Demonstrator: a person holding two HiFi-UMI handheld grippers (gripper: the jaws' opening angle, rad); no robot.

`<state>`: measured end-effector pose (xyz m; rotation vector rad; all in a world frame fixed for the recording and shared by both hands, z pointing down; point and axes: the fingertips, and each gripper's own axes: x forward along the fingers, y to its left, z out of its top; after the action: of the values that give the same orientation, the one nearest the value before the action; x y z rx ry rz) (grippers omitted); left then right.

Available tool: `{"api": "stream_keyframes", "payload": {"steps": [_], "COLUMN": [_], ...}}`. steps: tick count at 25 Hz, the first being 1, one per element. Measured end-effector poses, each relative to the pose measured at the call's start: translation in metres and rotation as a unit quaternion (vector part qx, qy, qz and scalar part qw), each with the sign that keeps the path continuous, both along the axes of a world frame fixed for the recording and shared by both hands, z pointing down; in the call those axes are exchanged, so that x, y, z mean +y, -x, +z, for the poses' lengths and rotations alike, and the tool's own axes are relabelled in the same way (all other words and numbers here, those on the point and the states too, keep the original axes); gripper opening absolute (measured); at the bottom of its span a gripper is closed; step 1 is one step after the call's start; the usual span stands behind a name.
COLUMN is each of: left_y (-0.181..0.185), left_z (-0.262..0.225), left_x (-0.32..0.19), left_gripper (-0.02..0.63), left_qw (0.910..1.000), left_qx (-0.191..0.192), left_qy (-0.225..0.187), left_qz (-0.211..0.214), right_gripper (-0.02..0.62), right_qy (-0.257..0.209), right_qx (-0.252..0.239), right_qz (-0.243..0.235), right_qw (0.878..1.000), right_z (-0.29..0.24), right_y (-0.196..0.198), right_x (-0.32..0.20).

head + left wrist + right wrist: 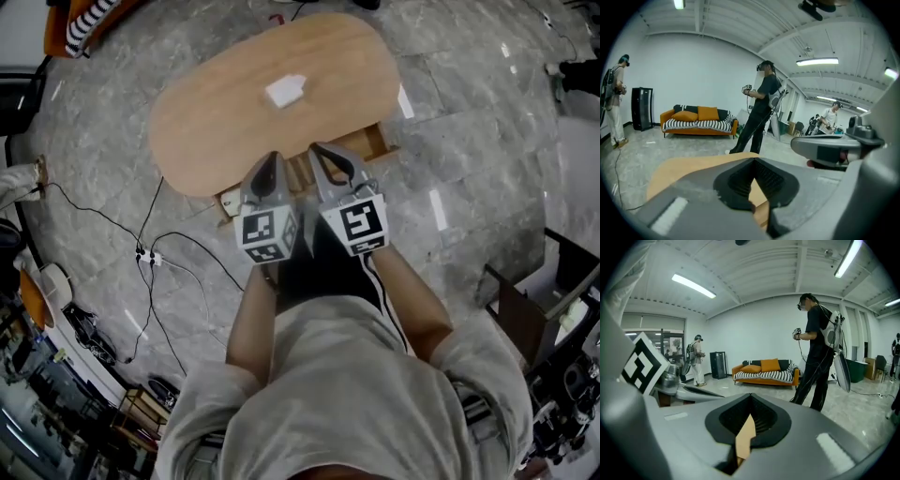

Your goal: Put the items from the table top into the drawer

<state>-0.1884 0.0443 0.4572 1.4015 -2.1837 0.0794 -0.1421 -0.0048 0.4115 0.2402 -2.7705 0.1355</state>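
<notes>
The left grey two-jaw gripper [273, 159] and the right grey two-jaw gripper [318, 150] are both clenched on nothing. They hang side by side with their tips over the near edge of the oval light-wood table [206, 122]. They cover most of the open wooden drawer [373, 142] at the table's 6 o'clock. Black cables [150, 251] trail over the grey marble floor [469, 112] at 8 o'clock. A small white angular item [285, 91], too small to identify, lies alone on the tabletop at 12 o'clock from the jaws, well apart.
</notes>
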Motion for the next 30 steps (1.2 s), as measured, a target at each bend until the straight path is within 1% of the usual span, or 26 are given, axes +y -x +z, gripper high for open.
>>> {"api": "stream_keyframes", "payload": {"steps": [3, 5, 8, 9, 10, 12, 13, 16, 18, 21, 23, 25, 28, 30], "left_y": [0.014, 0.021, 0.038, 0.043, 0.047, 0.054, 0.057, 0.061, 0.066, 0.074, 0.078, 0.083, 0.094, 0.101], "left_z": [0.027, 0.047, 0.077, 0.088, 0.100, 0.130, 0.146, 0.186, 0.208, 0.238, 0.260, 0.282, 0.309, 0.329], "left_x": [-0.004, -0.010, -0.031, -0.033, -0.034, -0.039, -0.045, -0.051, -0.052, -0.063, -0.070, -0.079, -0.092, -0.097], "left_gripper": [0.020, 0.020, 0.020, 0.020, 0.020, 0.020, 0.020, 0.020, 0.020, 0.020, 0.020, 0.034, 0.087, 0.126], "left_qw": [0.9997, 0.9991, 0.9971, 0.9961, 0.9949, 0.9931, 0.9924, 0.9892, 0.9859, 0.9809, 0.9743, 0.9663, 0.9606, 0.9572], "left_qx": [0.016, 0.021, 0.006, 0.002, 0.001, 0.007, 0.011, 0.024, 0.028, 0.020, 0.013, 0.006, 0.010, 0.031], "left_qy": [0.015, 0.024, 0.029, 0.036, 0.047, 0.066, 0.072, 0.091, 0.107, 0.133, 0.159, 0.187, 0.209, 0.227], "left_qz": [0.012, 0.030, 0.070, 0.081, 0.089, 0.097, 0.100, 0.113, 0.125, 0.141, 0.159, 0.177, 0.183, 0.177], "right_gripper": [0.006, 0.006, 0.006, 0.008, 0.007, 0.006, 0.006, 0.006, 0.008, 0.008, 0.006, 0.008, 0.006, 0.008], "right_qy": [0.011, 0.025, 0.025, 0.027, 0.039, 0.071, 0.077, 0.079, 0.082, 0.088, 0.095, 0.104, 0.114, 0.117], "right_qx": [0.007, 0.018, 0.027, 0.026, 0.026, 0.029, 0.031, 0.046, 0.056, 0.065, 0.076, 0.083, 0.090, 0.096], "right_qz": [0.023, 0.040, 0.058, 0.062, 0.068, 0.085, 0.092, 0.111, 0.126, 0.148, 0.165, 0.183, 0.204, 0.210], "right_qw": [1.000, 0.999, 0.998, 0.997, 0.997, 0.993, 0.992, 0.990, 0.987, 0.983, 0.979, 0.974, 0.968, 0.966], "right_z": [0.024, 0.048, 0.082, 0.093, 0.105, 0.129, 0.138, 0.161, 0.175, 0.196, 0.210, 0.222, 0.232, 0.235], "right_y": [0.008, 0.013, 0.029, 0.034, 0.037, 0.040, 0.040, 0.036, 0.030, 0.019, 0.011, 0.006, 0.001, 0.000], "right_x": [-0.012, -0.016, -0.027, -0.027, -0.025, -0.028, -0.034, -0.047, -0.052, -0.062, -0.068, -0.073, -0.077, -0.079]}}
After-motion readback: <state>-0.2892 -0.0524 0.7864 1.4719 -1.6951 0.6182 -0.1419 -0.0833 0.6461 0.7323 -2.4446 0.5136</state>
